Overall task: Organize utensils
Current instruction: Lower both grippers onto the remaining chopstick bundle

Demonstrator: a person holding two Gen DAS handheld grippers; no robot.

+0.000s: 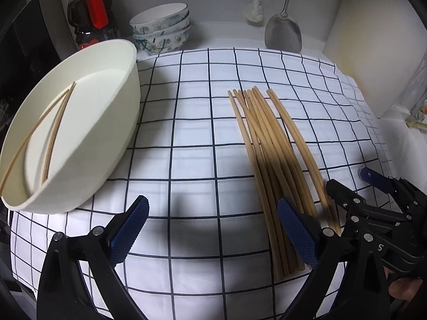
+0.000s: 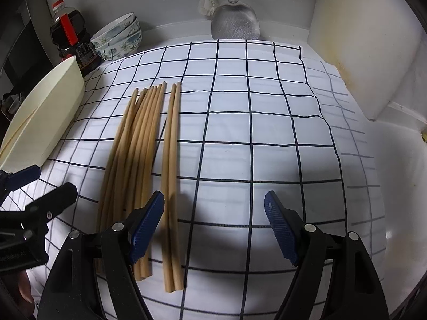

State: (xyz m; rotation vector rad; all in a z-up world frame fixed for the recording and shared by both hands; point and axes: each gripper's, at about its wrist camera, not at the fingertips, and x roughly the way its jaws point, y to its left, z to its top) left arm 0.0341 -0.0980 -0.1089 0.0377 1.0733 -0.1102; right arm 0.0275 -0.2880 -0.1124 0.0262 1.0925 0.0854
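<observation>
Several wooden chopsticks (image 1: 269, 149) lie in a loose bundle on the white checked cloth (image 1: 197, 122); in the right wrist view the bundle (image 2: 133, 154) has a separate pair (image 2: 170, 165) just right of it. A cream oval basin (image 1: 88, 133) at the left holds two chopsticks (image 1: 54, 130); its side shows in the right wrist view (image 2: 45, 122). My left gripper (image 1: 213, 229) is open and empty, its right finger over the bundle's near ends. My right gripper (image 2: 214, 226) is open and empty, its left finger beside the separate pair.
At the back stand a dark sauce bottle (image 1: 90, 13), stacked floral bowls (image 1: 162, 26), a metal spatula (image 1: 284, 32) and a white brush (image 1: 254, 13). A white board (image 1: 373, 45) leans at the right. The right gripper's body (image 1: 373, 213) sits beside the left one.
</observation>
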